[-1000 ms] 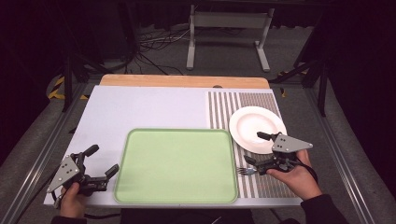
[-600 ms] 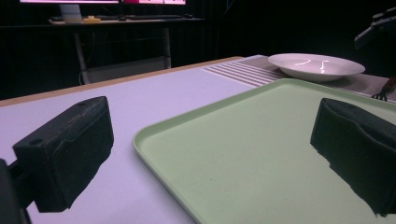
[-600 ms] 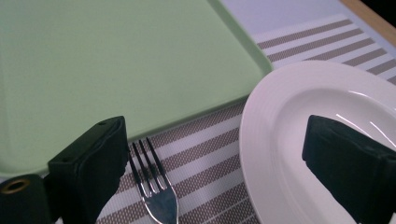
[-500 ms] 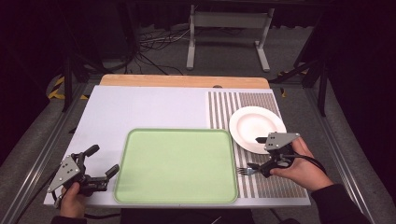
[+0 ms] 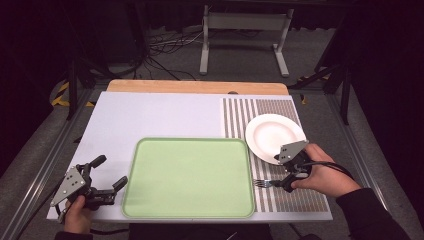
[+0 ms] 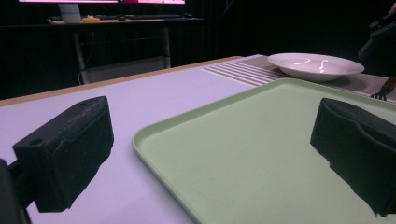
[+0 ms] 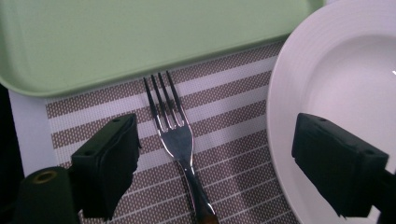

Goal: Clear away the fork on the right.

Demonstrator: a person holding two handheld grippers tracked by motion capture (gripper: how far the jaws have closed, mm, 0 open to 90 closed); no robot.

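Right gripper (image 5: 289, 176) has swung off the white plate (image 5: 274, 136) since half a second ago — now jaws wide apart, straddling the fork (image 7: 178, 140) on the striped placemat (image 5: 295, 200), fork tines pointing away toward the green tray (image 5: 190, 177), plate under its right jaw. Left gripper (image 5: 107, 176) unchanged — jaws open and empty, one over the white table (image 5: 150, 112), the other over the tray's edge.
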